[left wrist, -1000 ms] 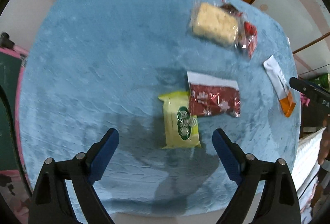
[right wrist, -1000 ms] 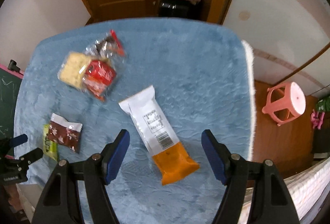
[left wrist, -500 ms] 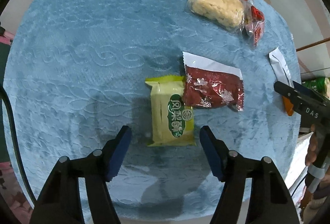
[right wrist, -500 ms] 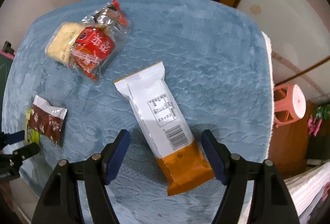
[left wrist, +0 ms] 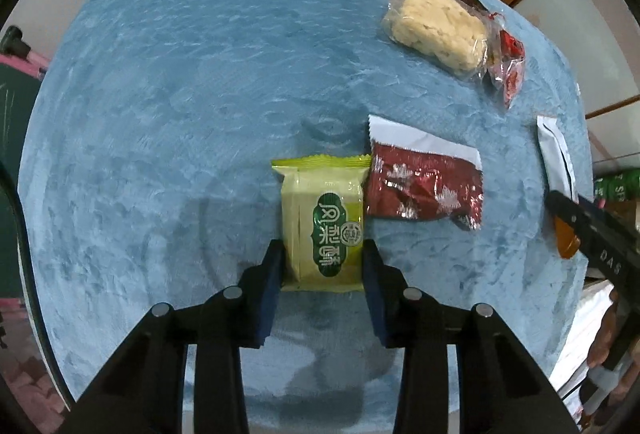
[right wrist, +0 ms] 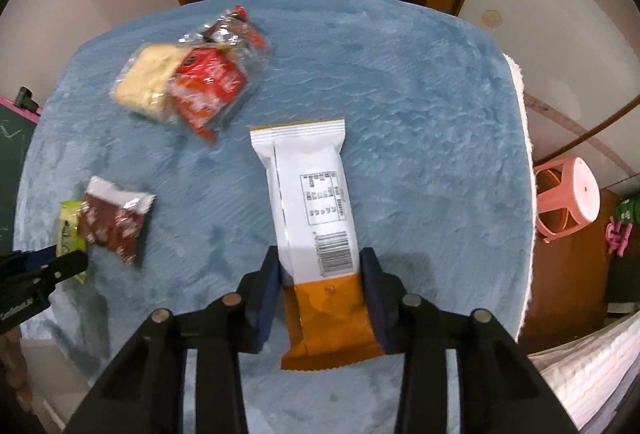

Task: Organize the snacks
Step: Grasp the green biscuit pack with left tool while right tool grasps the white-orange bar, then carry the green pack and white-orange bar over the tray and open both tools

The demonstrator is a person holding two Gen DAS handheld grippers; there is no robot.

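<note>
left tongs: the left gripper [left wrist: 323,266] had its blue pads pressed against both long sides of the flat yellow-green plastic snack packet with a dark green label [left wrist: 323,224], near the packet's lower end, lower centre of the left wrist frame.
right tongs: the right gripper [right wrist: 321,282] pinched the long white foil bar wrapper with an orange end [right wrist: 316,234] where white met orange, lower centre of the right wrist frame.
surface: both packets lay flat on the blue textured plush cloth [left wrist: 168,106] covering the table.
neighbours: a dark red foil sachet with a white top edge [left wrist: 424,186] touched the yellow-green packet's right side; a clear bag holding a pale puffed rice block [left wrist: 436,26] and a small clear bag of red-wrapped sweets [left wrist: 506,62] sat at upper right.
step in hand: securing both grips before lifting, by my reading.
doing it well: squeeze gently so the wrappers do not buckle; lift the yellow-green packet straight up so the red sachet is not dragged; keep the long bar level, since it is gripped near one end and may droop.
risk: slick film could slip from the pads.
</note>
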